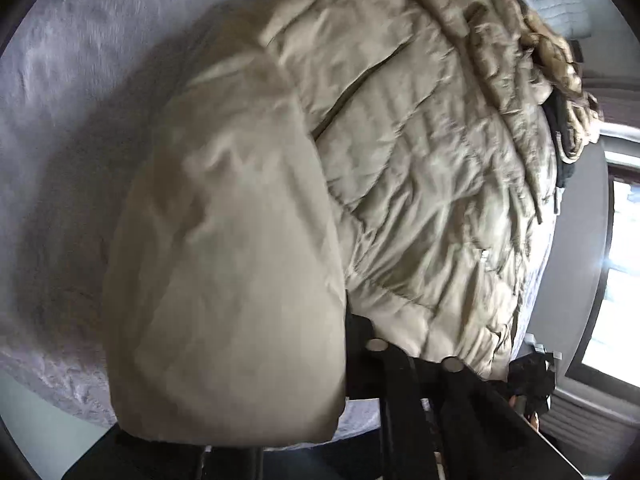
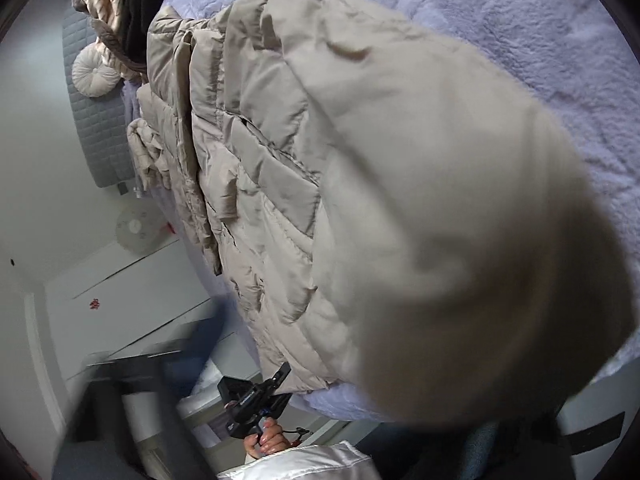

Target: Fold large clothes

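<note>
A large beige quilted puffer coat point(image 1: 420, 168) lies on the bed; it also shows in the right wrist view point(image 2: 256, 184). In the left wrist view a lifted fold of the coat point(image 1: 228, 280) hangs in front of the camera and covers the left finger; one dark finger point(image 1: 404, 408) shows to the right of it. In the right wrist view a blurred fold of the coat point(image 2: 460, 240) covers both fingers of the right gripper. The left gripper point(image 2: 280, 380) also appears in the right wrist view, at the coat's hem, held by a hand.
The bed has a pale lilac plush cover point(image 1: 80, 80). Other clothes, beige striped and black, lie piled at the bed's head point(image 2: 116, 0), next to a round white cushion point(image 2: 94, 72). A window point(image 1: 616, 280) is beside the bed. White drawers point(image 2: 132, 292) stand on the other side.
</note>
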A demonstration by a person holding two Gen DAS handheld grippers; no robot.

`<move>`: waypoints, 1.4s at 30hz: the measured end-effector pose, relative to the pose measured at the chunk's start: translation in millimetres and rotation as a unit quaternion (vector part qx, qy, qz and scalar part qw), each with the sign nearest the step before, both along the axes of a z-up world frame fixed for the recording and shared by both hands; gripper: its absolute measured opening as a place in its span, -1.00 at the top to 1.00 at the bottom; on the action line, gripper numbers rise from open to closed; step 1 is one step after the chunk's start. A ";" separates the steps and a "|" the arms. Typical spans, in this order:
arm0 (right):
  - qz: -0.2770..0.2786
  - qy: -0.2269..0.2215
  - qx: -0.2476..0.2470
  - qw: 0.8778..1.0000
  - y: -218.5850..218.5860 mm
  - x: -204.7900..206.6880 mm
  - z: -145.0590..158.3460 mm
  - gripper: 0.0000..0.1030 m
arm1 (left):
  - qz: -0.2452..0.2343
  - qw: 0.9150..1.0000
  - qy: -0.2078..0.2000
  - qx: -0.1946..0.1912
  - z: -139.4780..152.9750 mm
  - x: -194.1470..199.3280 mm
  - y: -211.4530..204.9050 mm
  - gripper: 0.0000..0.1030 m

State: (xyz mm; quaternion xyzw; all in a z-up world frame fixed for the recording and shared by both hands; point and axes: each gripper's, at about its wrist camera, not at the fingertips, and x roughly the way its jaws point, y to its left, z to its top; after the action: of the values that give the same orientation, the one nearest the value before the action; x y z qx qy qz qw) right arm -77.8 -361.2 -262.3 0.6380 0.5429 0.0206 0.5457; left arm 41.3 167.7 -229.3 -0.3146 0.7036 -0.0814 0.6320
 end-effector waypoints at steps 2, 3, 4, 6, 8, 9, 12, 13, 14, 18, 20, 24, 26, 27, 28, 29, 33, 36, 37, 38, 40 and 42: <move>-0.004 0.011 -0.010 1.000 -2.3 -0.4 1.9 0.81 | -0.004 1.000 -0.018 -0.005 14.1 2.1 0.2 0.77; -0.005 0.000 -0.014 1.000 -3.3 1.7 6.6 0.81 | -0.003 0.999 -0.030 -0.013 24.7 5.3 0.7 0.77; -0.001 -0.010 -0.017 1.000 -3.5 4.9 12.4 0.82 | 0.000 0.999 -0.041 -0.020 33.8 8.4 2.3 0.77; 0.005 -0.039 -0.017 0.999 -4.1 13.4 27.4 0.82 | 0.008 0.997 -0.067 -0.035 54.2 16.8 9.3 0.77; 0.011 -0.072 -0.021 0.997 -8.2 27.2 47.9 0.83 | 0.011 0.995 -0.090 -0.041 71.4 29.3 8.0 0.77; 0.013 -0.083 -0.024 0.996 -9.5 33.0 55.9 0.83 | 0.012 0.993 -0.105 -0.044 81.2 39.4 6.4 0.77; 0.026 -0.129 -0.044 0.990 -17.0 63.8 90.3 0.83 | 0.013 0.987 -0.153 -0.045 111.9 71.7 7.2 0.77; 0.031 -0.144 -0.051 0.988 -18.9 75.9 101.2 0.83 | 0.013 0.985 -0.164 -0.045 118.5 80.8 9.9 0.77; 0.036 -0.162 -0.059 0.984 -20.6 91.2 113.5 0.83 | 0.012 0.983 -0.178 -0.046 127.3 95.4 10.2 0.77; 0.063 -0.211 -0.086 0.972 -23.0 152.0 149.5 0.83 | 0.009 0.975 -0.218 -0.043 151.2 141.0 11.2 0.77; 0.075 -0.222 -0.096 0.967 -20.2 190.4 160.3 0.83 | 0.000 0.972 -0.235 -0.031 161.2 169.9 7.2 0.77; 0.088 -0.220 -0.121 0.964 -22.4 262.6 156.4 0.83 | -0.031 0.968 -0.250 0.004 159.9 230.6 -6.2 0.77; 0.091 -0.205 -0.129 0.966 -25.6 292.2 141.5 0.83 | -0.037 0.970 -0.241 0.018 143.1 266.5 -11.0 0.77; 0.091 -0.199 -0.131 0.967 -23.9 299.4 135.8 0.83 | -0.037 0.970 -0.238 0.019 134.7 274.6 -12.8 0.77; 0.093 -0.193 -0.132 0.968 -22.1 311.1 126.6 0.83 | -0.034 0.972 -0.230 0.024 121.1 292.7 -14.6 0.77; 0.095 -0.184 -0.138 0.969 -21.6 324.5 115.1 0.83 | -0.035 0.973 -0.226 0.027 109.2 303.9 -16.8 0.77; 0.098 -0.165 -0.146 0.970 -20.7 359.5 83.8 0.83 | -0.038 0.976 -0.210 0.051 73.2 331.2 -26.3 0.77; 0.103 -0.155 -0.148 0.971 -20.6 375.0 59.1 0.83 | -0.040 0.979 -0.191 0.063 54.5 344.7 -32.1 0.73; 0.104 -0.154 -0.147 0.972 -20.7 377.9 53.8 0.83 | -0.045 0.979 -0.186 0.068 50.7 347.6 -34.1 0.73; 0.105 -0.154 -0.146 0.972 -21.0 379.1 50.6 0.83 | -0.050 0.979 -0.185 0.070 49.8 348.1 -35.4 0.73; 0.109 -0.157 -0.149 0.970 -21.4 380.1 49.3 0.83 | -0.060 0.977 -0.191 0.073 56.7 344.9 -36.9 0.71; 0.110 -0.158 -0.152 0.969 -21.0 379.7 52.1 0.80 | -0.064 0.974 -0.201 0.079 69.7 337.1 -37.1 0.44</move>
State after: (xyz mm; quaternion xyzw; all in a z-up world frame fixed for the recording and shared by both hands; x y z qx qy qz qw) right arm 302.0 -382.2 -210.2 0.4723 0.5136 0.0984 0.7096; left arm 378.4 130.6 -159.6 -0.1951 0.5847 -0.1277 0.7770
